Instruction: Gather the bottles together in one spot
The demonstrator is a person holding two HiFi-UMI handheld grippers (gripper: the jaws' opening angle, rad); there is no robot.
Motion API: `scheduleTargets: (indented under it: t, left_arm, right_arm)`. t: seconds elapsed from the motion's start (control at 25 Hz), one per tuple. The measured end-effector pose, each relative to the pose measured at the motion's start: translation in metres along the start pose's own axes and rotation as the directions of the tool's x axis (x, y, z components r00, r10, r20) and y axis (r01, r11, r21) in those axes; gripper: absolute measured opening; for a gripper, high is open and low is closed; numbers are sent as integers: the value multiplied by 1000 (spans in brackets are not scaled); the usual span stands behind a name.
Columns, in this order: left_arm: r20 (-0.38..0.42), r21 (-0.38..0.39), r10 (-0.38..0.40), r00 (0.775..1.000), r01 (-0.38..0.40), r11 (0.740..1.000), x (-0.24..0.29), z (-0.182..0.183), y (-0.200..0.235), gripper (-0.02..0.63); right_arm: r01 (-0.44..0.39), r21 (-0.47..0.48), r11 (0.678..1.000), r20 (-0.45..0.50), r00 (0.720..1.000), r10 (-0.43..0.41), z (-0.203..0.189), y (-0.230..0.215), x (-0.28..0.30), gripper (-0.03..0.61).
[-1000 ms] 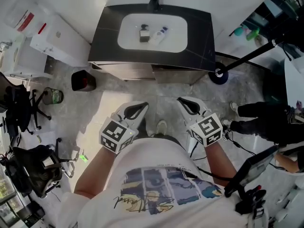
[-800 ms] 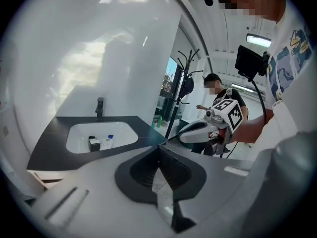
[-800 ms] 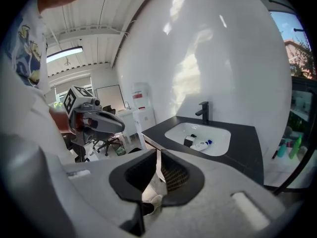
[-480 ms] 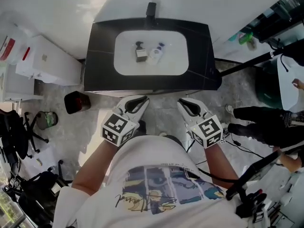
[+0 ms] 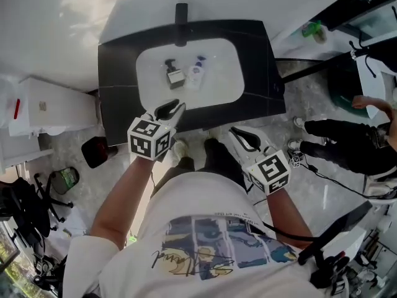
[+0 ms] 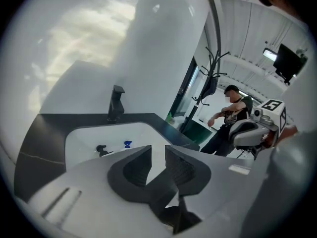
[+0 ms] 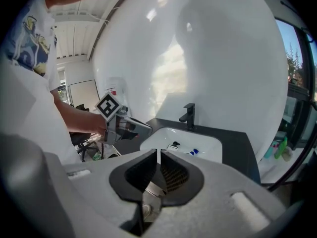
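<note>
Two targets, dark pump bottle (image 5: pixel 174 74) and white blue-capped bottle (image 5: pixel 195 75), sit close in the white sink (image 5: pixel 146 89) as your left tongs (image 5: pixel 170 108) arrive, just cracked open and empty; right tongs (image 5: pixel 244 136) shut.

The white bottle (image 5: pixel 195 76) is looking like smooth plastic; the basin (image 5: pixel 218 87) is shining glossy; the dark bench (image 5: pixel 260 58) is looking matt.

head view: overhead, steeply down | gripper views: low, oblique | shared: sink (image 5: pixel 218 82)

Blk vanity (image 5: pixel 265 67) w/ white wall (image 5: pixel 62 17) behind, grey floor (image 5: pixel 310 101).
</note>
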State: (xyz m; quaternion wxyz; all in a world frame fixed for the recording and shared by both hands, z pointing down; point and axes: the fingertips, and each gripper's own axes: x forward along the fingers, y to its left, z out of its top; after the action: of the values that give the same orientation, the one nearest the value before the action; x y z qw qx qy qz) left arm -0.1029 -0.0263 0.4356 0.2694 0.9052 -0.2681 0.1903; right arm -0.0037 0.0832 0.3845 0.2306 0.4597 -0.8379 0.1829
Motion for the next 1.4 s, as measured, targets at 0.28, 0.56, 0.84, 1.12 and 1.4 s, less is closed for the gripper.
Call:
scheduleTargets:
  t: [0.28, 0.56, 0.84, 1.12, 1.4]
  left_arm:
    - [-71, -19, 139, 988, -141, 990, 64, 11, 61, 109]
    - [-195, -46, 289, 937, -303, 952, 121, 2, 141, 104]
    - [-325, -94, 377, 867, -426, 900, 167, -29, 214, 101]
    - [-426, -169, 375, 823, -480, 861, 199, -65, 260, 140]
    - [-503, -244, 339, 795, -507, 827, 212, -91, 277, 186]
  right_arm:
    - [-30, 2, 1000, -65, 997, 30, 2, -55, 36, 15]
    - [-99, -25, 995, -242, 966, 90, -3, -118, 100, 14]
    - [-148, 13, 989, -326, 934, 144, -25, -141, 127, 14]
    - [-138, 39, 990, -368, 919, 143, -44, -168, 130, 14]
    - [-121, 79, 990, -384, 912, 142, -62, -184, 129, 12]
